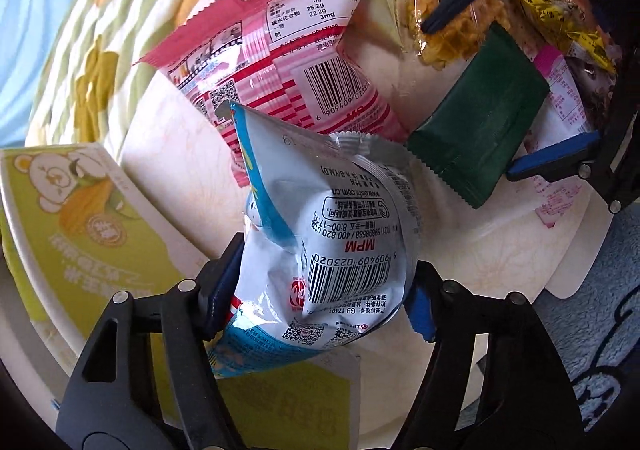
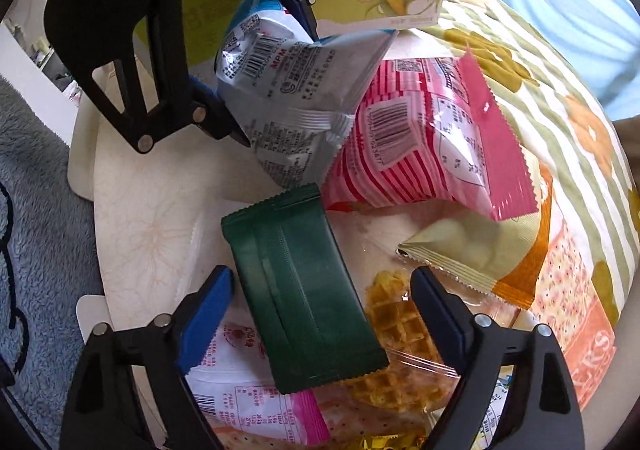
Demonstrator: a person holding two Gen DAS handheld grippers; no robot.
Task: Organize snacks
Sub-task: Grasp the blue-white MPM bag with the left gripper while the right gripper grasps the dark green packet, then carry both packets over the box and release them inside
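My left gripper [image 1: 316, 290] is shut on a silver and blue snack bag [image 1: 340, 242], held above a cream board [image 1: 180, 154]. The bag also shows in the right wrist view [image 2: 296, 90], with the left gripper [image 2: 264, 74] clamped on it. My right gripper [image 2: 320, 290] is open, its fingers on either side of a dark green packet [image 2: 300, 290] that lies on the pile. In the left wrist view the right gripper [image 1: 488, 90] straddles that green packet [image 1: 476, 134]. A pink striped bag [image 1: 280, 62] lies beyond the silver one.
A waffle in clear wrap [image 2: 400, 334], a cream and orange packet [image 2: 480, 250] and a pink and white packet [image 2: 248, 382] lie by the green one. A green bear-print box [image 1: 80, 218] stands at the left. A flowered quilt [image 2: 560, 130] and grey fleece [image 2: 36, 250] surround the board.
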